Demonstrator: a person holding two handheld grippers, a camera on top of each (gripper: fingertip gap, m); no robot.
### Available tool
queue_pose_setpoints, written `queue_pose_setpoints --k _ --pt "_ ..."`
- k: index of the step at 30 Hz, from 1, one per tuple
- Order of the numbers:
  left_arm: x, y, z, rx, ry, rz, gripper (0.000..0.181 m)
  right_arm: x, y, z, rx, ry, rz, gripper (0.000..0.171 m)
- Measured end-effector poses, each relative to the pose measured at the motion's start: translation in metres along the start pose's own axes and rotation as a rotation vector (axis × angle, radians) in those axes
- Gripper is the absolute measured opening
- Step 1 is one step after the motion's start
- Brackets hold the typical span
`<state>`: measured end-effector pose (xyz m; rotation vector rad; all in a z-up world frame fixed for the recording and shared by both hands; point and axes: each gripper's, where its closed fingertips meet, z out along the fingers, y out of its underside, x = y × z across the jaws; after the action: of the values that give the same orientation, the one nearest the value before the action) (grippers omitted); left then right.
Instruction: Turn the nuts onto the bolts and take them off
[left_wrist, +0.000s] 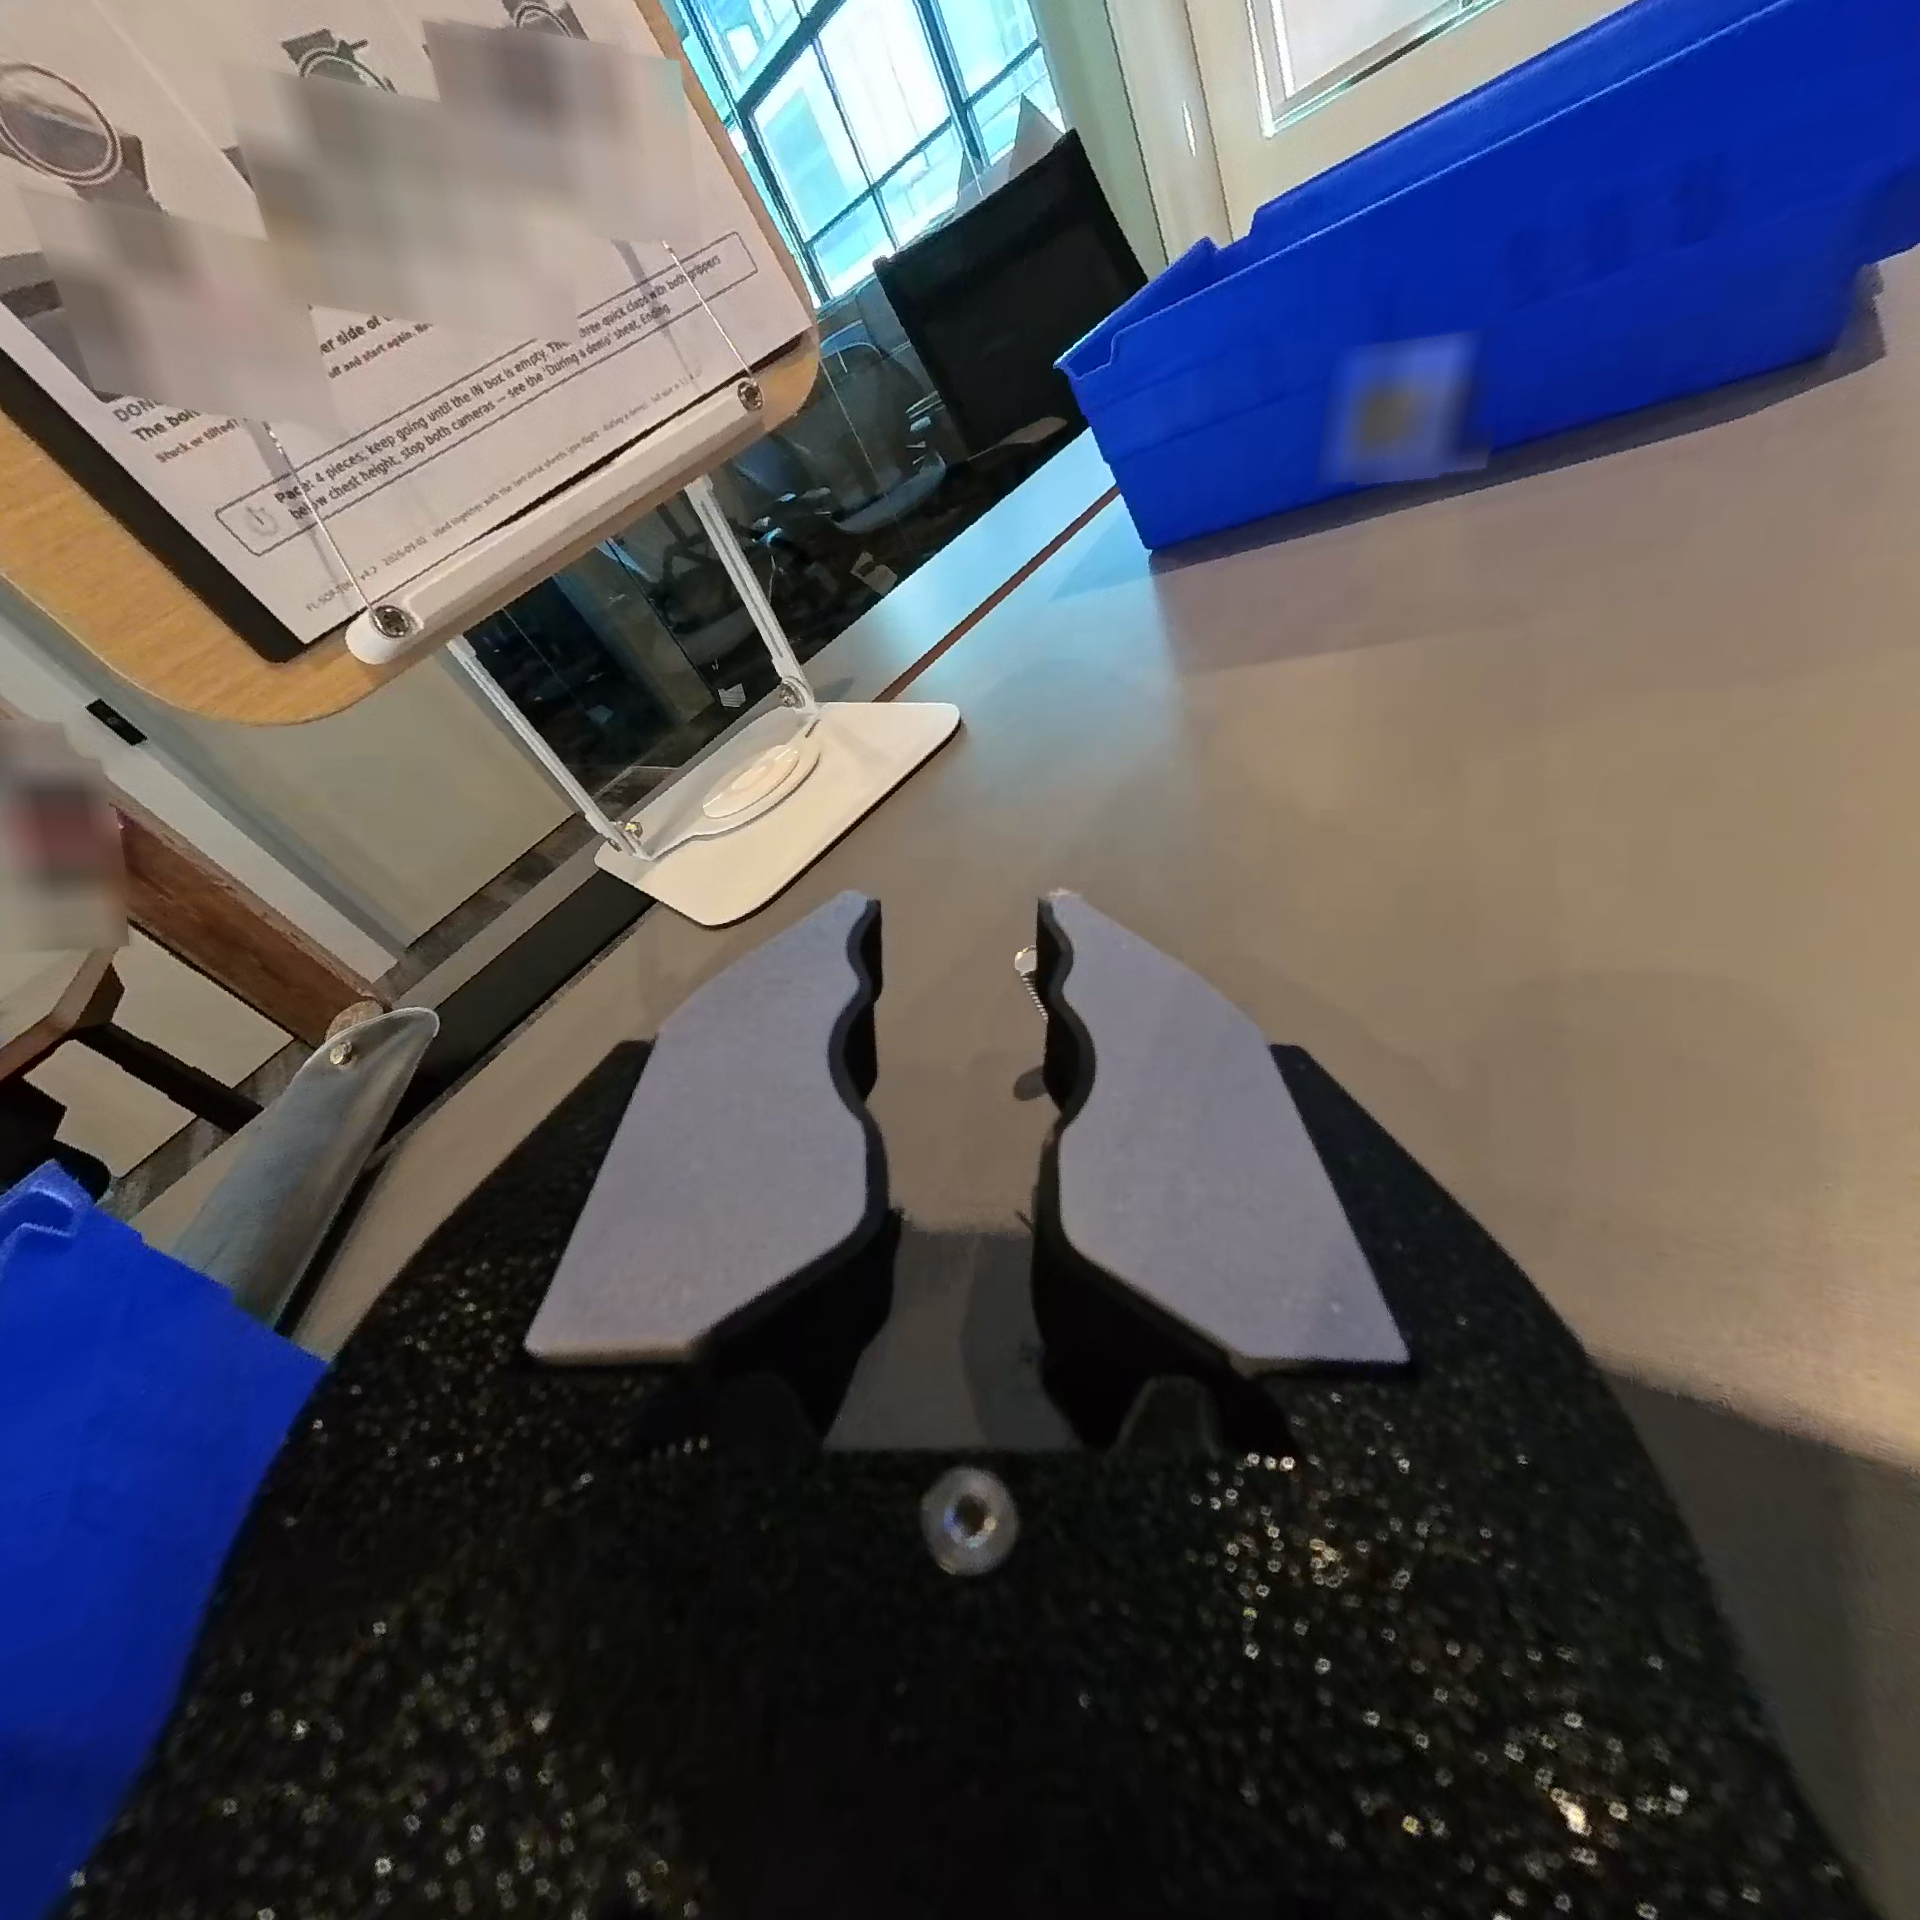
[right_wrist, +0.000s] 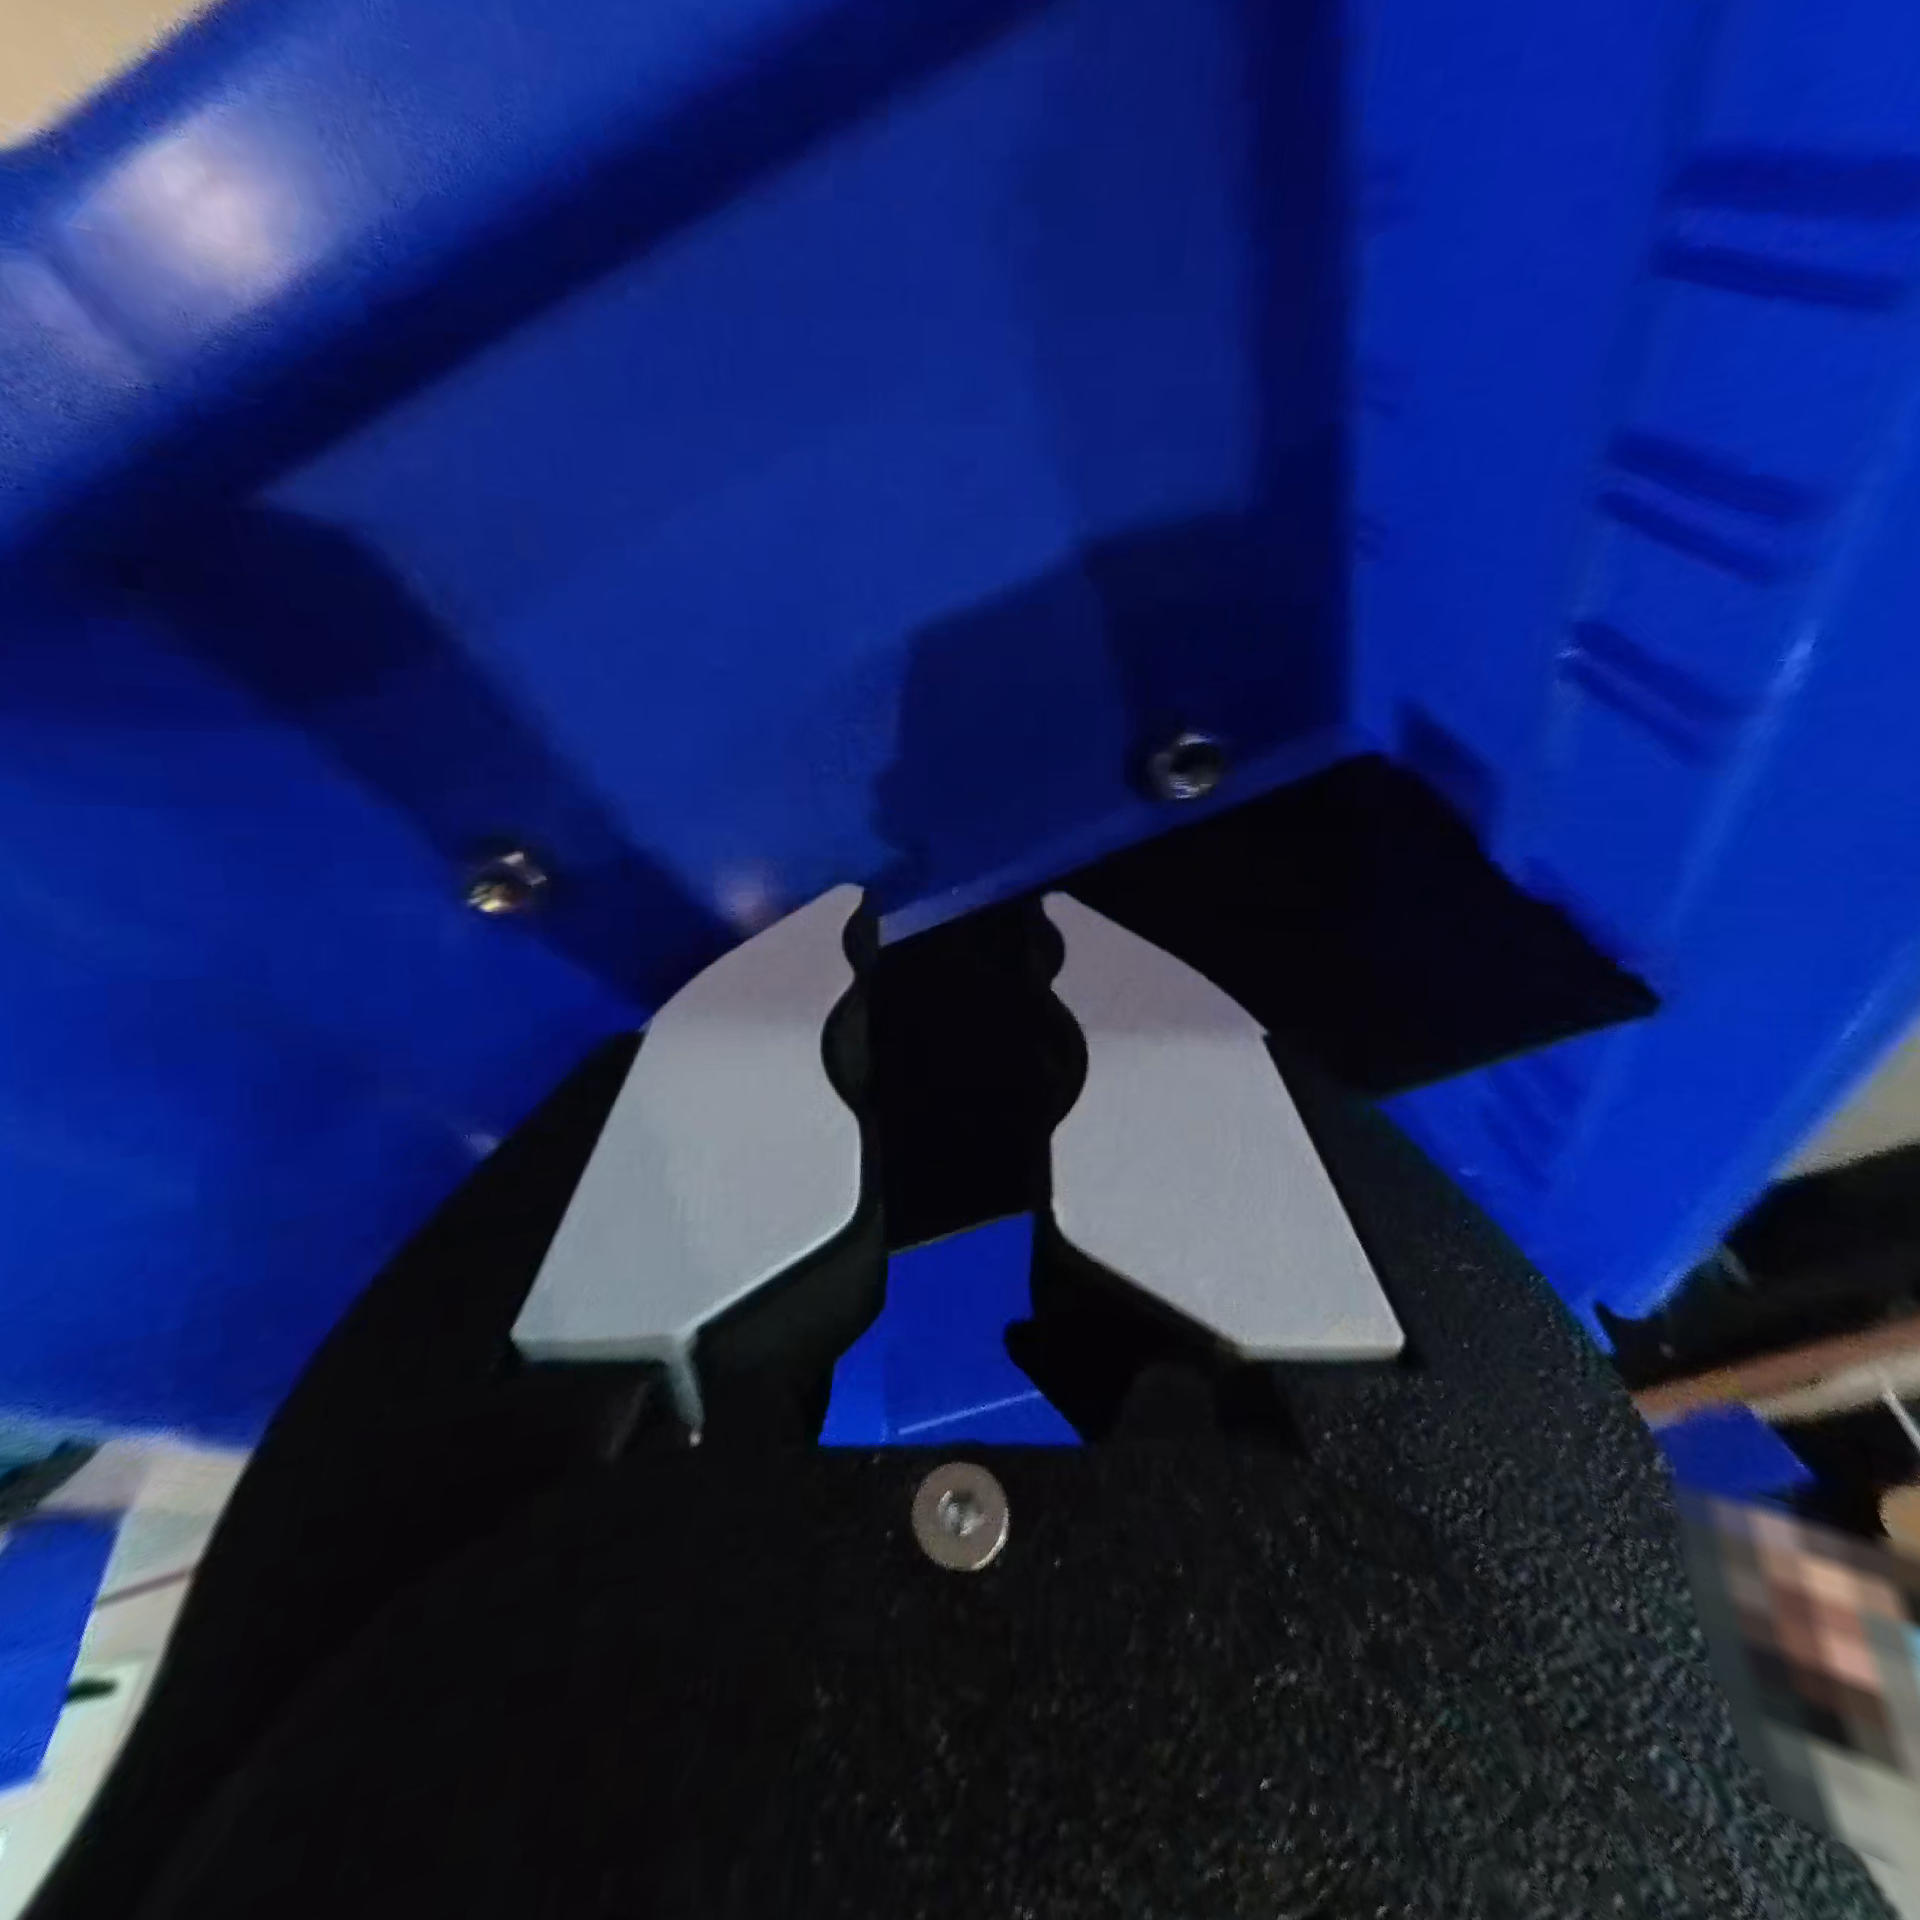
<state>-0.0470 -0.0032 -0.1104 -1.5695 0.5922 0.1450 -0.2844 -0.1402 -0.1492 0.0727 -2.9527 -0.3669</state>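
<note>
My left gripper (left_wrist: 961, 914) is open and low over the grey table (left_wrist: 1455, 883). A small silver bolt (left_wrist: 1025, 977) shows in the gap, close against the inner edge of the right finger (left_wrist: 1153, 1091), which partly hides it. I cannot tell whether they touch. My right gripper (right_wrist: 956, 904) is open and reaches into a blue bin (right_wrist: 727, 468). A black flat plate (right_wrist: 1351, 914) lies in the bin's corner under the fingers and shows through the gap. A silver nut (right_wrist: 1187, 764) and another small silver fastener (right_wrist: 504, 881) lie on the bin floor beyond the fingertips.
A blue bin (left_wrist: 1507, 343) stands at the table's far right. A wooden board with printed sheets on a white stand (left_wrist: 790, 810) is at the far left. Another blue bin edge (left_wrist: 125, 1455) and a metal scoop-like piece (left_wrist: 312, 1143) are at the near left. Some 25 cm of space lies between my two pairs of fingers. The right tips stand about 7 cm off the small silver fastener (right_wrist: 504, 881).
</note>
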Motion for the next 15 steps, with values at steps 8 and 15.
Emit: queue_pose_setpoints --k 8,15 --pt "0.001 0.000 0.000 0.001 0.004 0.002 0.027 0.040 -0.007 0.010 -0.089 0.170 0.276 0.000" --pt "0.002 0.000 0.000 0.002 0.008 0.005 0.027 0.042 -0.022 0.011 -0.037 0.132 0.623 0.000"
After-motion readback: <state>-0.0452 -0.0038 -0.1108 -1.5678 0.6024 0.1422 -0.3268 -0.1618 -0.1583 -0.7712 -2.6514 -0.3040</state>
